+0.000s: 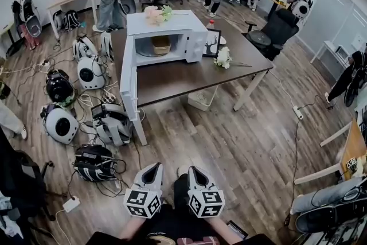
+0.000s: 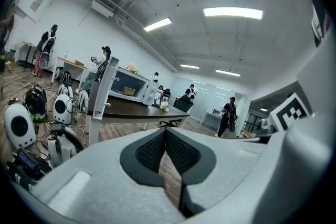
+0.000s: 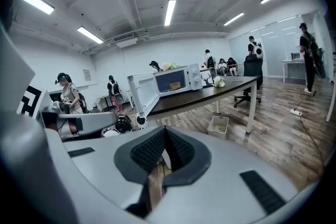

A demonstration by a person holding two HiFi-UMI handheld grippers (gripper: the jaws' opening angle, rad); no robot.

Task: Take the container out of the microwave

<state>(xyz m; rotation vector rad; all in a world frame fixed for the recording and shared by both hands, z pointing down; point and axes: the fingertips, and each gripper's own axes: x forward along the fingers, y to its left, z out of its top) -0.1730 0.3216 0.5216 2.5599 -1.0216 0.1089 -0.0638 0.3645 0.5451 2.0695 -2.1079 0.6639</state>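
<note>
Inside microwave (image 1: 184, 23), container (image 1: 161, 44), gripper views alone show left claw (image 2: 166, 132), right claw (image 3: 164, 132) fully closed, empty

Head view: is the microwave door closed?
No, the microwave door stands swung wide open, and the container sits in plain sight inside.

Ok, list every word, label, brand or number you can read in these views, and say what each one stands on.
No text is legible in any view.
Marker cubes on the left claw and the right claw: black-and-white square patterns only, no letters.
White box-shaped microwave, control panel: too small to read.
Small black-and-white label on the orange flat panel at the right edge of the head view: too blurred to read.
</note>
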